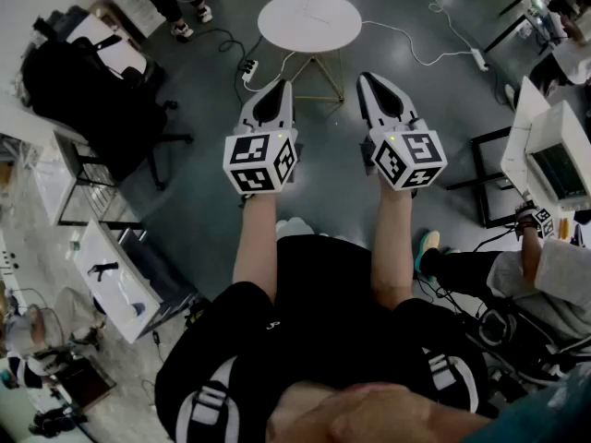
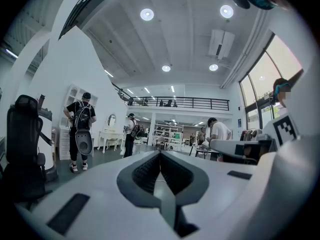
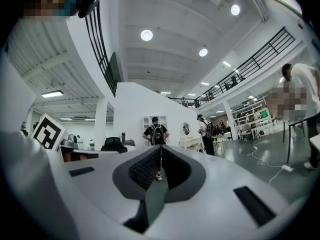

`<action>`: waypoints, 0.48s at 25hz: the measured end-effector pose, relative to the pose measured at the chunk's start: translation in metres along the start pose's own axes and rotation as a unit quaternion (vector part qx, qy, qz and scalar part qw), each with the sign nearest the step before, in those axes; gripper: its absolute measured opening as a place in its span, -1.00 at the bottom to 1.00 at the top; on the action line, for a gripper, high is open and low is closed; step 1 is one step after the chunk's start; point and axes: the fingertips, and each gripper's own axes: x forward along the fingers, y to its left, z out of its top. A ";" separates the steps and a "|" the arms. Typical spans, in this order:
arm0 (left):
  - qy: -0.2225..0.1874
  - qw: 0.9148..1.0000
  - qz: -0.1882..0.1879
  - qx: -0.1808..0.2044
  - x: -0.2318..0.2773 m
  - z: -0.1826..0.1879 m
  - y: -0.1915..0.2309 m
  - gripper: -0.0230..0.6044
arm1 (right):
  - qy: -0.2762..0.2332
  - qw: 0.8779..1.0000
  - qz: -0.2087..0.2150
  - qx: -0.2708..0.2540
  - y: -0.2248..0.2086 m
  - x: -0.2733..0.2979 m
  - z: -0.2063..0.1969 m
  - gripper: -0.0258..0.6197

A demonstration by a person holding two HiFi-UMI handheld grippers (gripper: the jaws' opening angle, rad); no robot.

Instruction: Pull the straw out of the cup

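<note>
No cup and no straw show in any view. In the head view my left gripper (image 1: 285,85) and right gripper (image 1: 366,77) are held side by side at arm's length above the grey floor. Both point toward a small round white table (image 1: 309,18) whose top looks bare. The left gripper (image 2: 160,153) has its jaws closed tip to tip with nothing between them. The right gripper (image 3: 160,147) is likewise closed and empty. Both gripper views look out level across a large hall.
A black office chair (image 1: 88,90) stands at the left beside white desks (image 1: 106,280). A power strip (image 1: 247,66) and cables lie on the floor near the table. A seated person (image 1: 540,280) and a monitor (image 1: 559,169) are at the right. People stand far off (image 2: 80,129).
</note>
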 end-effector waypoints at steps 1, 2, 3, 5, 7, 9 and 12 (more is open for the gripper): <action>-0.001 1.000 0.000 -0.003 0.000 0.001 -0.001 -0.90 | -0.003 1.000 0.006 0.012 0.001 -0.001 0.002 -0.85; -0.002 1.000 -0.001 -0.005 0.000 0.002 -0.003 -0.90 | -0.005 1.000 0.011 0.024 0.001 -0.002 0.003 -0.85; -0.004 1.000 -0.004 -0.006 0.001 0.003 -0.005 -0.90 | -0.004 0.999 0.013 0.034 0.000 -0.003 0.004 -0.85; -0.008 1.000 -0.012 -0.005 0.002 0.006 -0.011 -0.90 | 0.008 0.999 0.005 0.038 -0.004 -0.004 0.003 -0.85; -0.008 1.000 -0.018 -0.004 0.003 0.008 -0.015 -0.90 | 0.025 0.999 -0.009 0.033 -0.011 -0.004 0.000 -0.85; -0.008 1.000 -0.020 -0.004 0.004 0.009 -0.017 -0.90 | 0.026 0.999 -0.011 0.036 -0.016 -0.005 0.000 -0.85; -0.011 1.000 -0.018 -0.001 0.002 0.012 -0.016 -0.90 | 0.021 0.999 -0.009 0.033 -0.017 -0.005 0.004 -0.85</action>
